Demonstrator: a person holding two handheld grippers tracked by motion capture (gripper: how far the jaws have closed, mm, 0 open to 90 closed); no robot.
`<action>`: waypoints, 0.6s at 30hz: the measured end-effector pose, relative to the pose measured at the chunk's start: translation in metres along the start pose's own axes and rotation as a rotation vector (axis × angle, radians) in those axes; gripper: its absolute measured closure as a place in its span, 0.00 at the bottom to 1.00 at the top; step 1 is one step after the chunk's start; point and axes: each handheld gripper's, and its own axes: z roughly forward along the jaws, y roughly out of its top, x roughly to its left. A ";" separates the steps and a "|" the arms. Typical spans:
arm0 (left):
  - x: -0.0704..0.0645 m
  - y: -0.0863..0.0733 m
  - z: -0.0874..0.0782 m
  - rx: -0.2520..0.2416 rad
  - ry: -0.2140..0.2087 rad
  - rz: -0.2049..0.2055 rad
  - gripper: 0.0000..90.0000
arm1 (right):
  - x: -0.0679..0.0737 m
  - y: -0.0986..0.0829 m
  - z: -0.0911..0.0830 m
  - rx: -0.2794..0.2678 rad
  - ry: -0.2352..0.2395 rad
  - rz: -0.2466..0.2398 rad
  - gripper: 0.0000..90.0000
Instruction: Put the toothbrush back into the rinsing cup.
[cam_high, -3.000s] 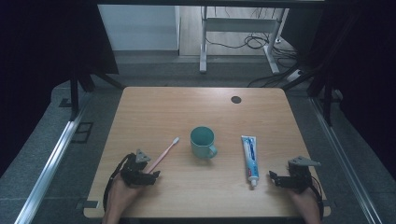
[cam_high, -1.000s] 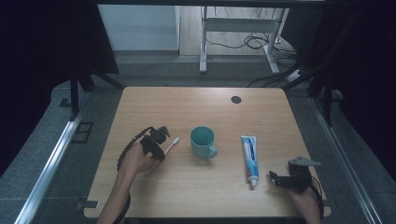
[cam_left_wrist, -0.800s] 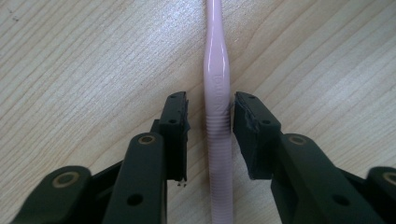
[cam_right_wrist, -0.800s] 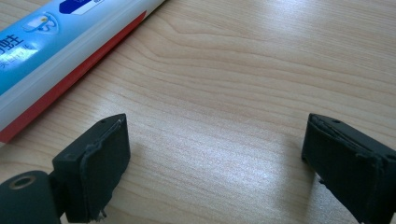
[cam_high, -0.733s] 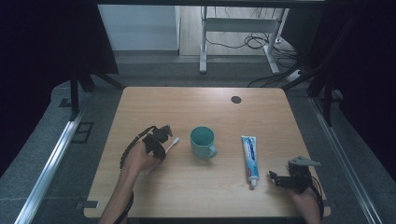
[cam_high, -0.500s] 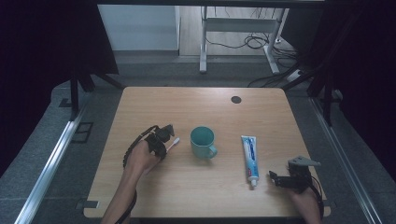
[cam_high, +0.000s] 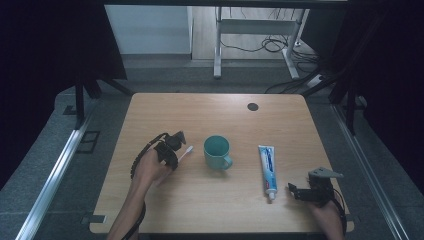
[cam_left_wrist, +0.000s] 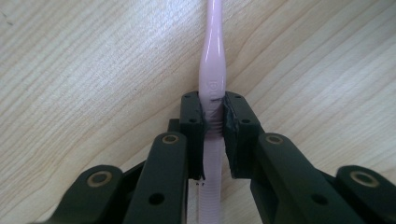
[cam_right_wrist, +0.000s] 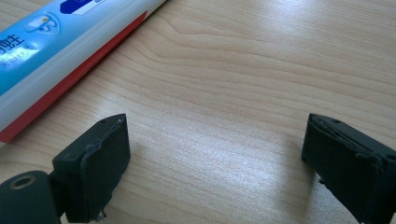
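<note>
Holding the pink toothbrush tight in your left gripper, low over the table, you have its brush end pointing at the cup just beside it, while your right gripper rests open.

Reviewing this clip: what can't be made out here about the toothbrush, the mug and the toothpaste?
- Toothbrush bristle head: cut off by the top edge in the left gripper view; too small in the high view.
- Mug contents: dark interior, high view.
- Toothpaste tube cap: cut off by the left edge, right gripper view.
</note>
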 end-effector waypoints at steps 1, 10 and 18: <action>0.001 -0.001 -0.003 -0.018 -0.007 -0.002 0.88 | 0.000 0.000 0.000 0.000 0.000 -0.001 0.08; 0.003 -0.006 -0.016 -0.090 -0.029 -0.005 0.88 | 0.000 0.000 0.000 0.000 0.000 0.000 0.08; 0.004 -0.008 -0.029 -0.157 -0.042 -0.009 0.88 | 0.000 0.000 0.000 0.000 0.000 0.000 0.08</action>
